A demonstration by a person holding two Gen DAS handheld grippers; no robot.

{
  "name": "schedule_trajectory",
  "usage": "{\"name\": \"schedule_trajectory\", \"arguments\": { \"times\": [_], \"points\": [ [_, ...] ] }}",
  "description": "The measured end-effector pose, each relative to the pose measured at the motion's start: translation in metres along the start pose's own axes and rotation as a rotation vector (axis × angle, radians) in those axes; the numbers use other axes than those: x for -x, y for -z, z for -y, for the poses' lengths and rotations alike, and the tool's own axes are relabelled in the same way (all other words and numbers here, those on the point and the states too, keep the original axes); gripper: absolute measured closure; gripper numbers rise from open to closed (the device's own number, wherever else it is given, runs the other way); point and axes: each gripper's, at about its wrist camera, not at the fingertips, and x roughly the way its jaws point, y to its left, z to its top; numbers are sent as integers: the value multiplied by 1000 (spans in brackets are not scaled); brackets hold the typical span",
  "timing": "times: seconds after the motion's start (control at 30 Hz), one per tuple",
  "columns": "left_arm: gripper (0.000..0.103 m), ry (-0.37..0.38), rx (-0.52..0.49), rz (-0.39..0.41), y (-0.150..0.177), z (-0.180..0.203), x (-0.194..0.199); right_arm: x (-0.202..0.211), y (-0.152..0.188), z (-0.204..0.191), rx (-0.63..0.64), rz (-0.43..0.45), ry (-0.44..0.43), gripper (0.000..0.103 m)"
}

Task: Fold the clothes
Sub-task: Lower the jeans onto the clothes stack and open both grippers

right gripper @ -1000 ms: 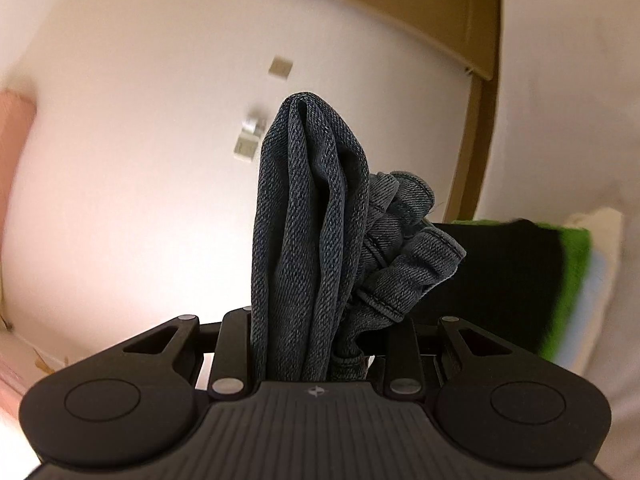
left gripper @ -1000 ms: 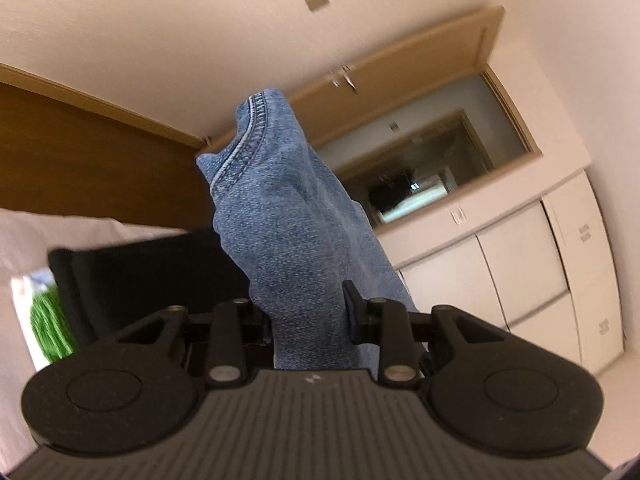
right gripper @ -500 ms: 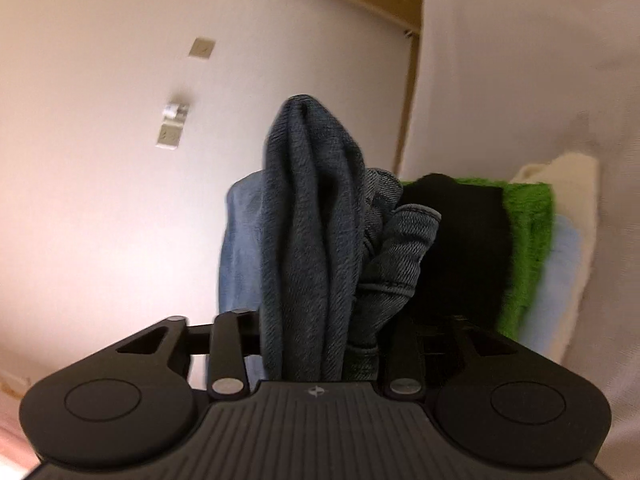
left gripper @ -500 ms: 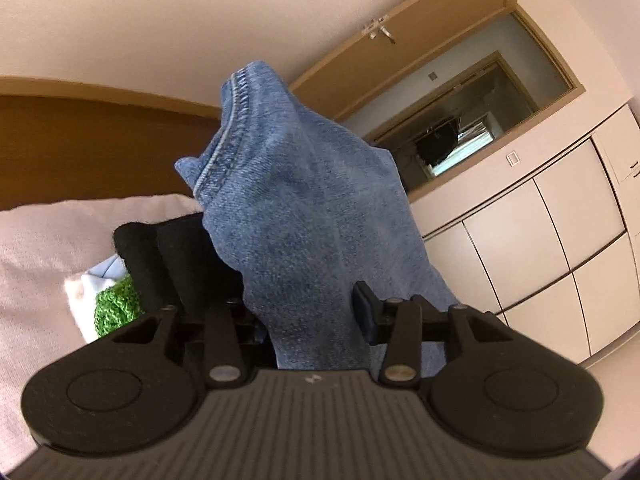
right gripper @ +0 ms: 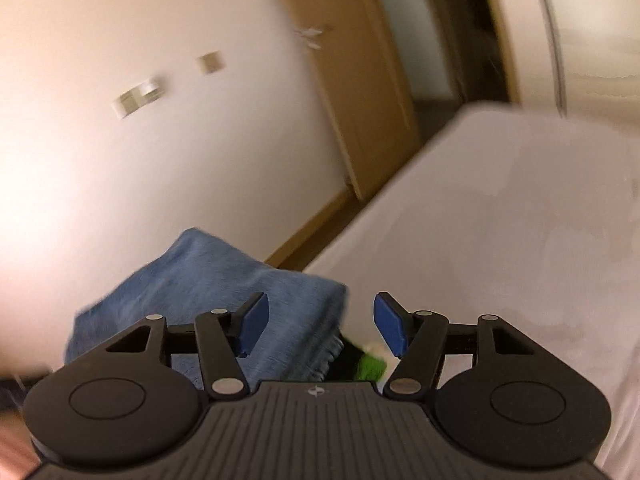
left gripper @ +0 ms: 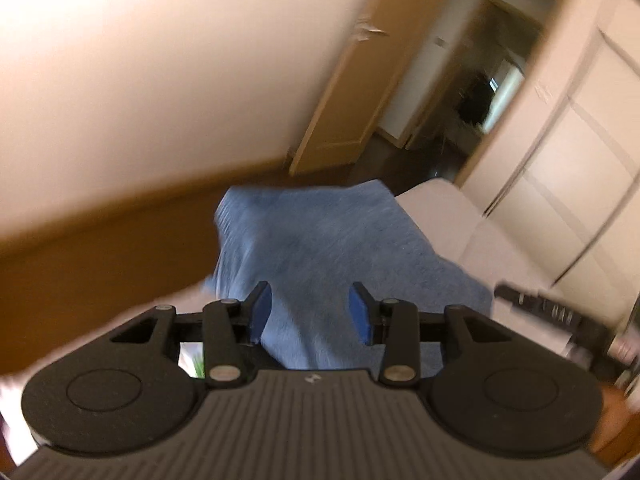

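While both views are blurred, the left gripper (left gripper: 310, 312) has its blue-padded fingers (left gripper: 259, 310) spread wide with nothing between them, and the folded blue denim garment (left gripper: 332, 248) lies just in front of it on the white bed (left gripper: 472, 232). The right gripper (right gripper: 320, 322) is also spread wide and grips nothing. From its view the same denim garment (right gripper: 208, 280) lies to the left, on top of a black cloth (right gripper: 346, 356) and a green fuzzy cloth (right gripper: 370, 364) beside the white bed (right gripper: 500, 220). A light wooden door (right gripper: 360, 80) stands behind.

Warm indoor light, heavy motion blur, fisheye-bent edges
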Motion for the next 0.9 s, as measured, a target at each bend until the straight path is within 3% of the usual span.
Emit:
{"name": "schedule_trajectory", "arguments": {
  "times": [0.1,0.2,0.37,0.53,0.63,0.73,0.8,0.9],
  "points": [
    [72,-60,-40,-1,5,3,-31,-14,2,-19,114,39,-8,47],
    [74,-104,-69,-9,14,-2,-54,-49,14,-4,222,43,20,50],
    [72,-99,-90,11,25,-10,-82,-168,-2,-10,128,-71,-25,50],
    [72,-94,-95,-10,17,-8,-84,-168,0,7,47,-107,-47,50],
    [75,-86,-86,-26,8,-6,-73,-162,-34,7,54,-147,-57,48],
    [75,-63,-83,-18,-2,-1,-59,-157,-61,0,67,-102,-89,48],
    [76,-40,-89,-28,-13,6,-60,-162,-74,-10,112,-99,-108,65],
    [76,14,-126,-46,-37,20,-69,-173,-78,-19,161,-132,-143,72]
  ]
}}
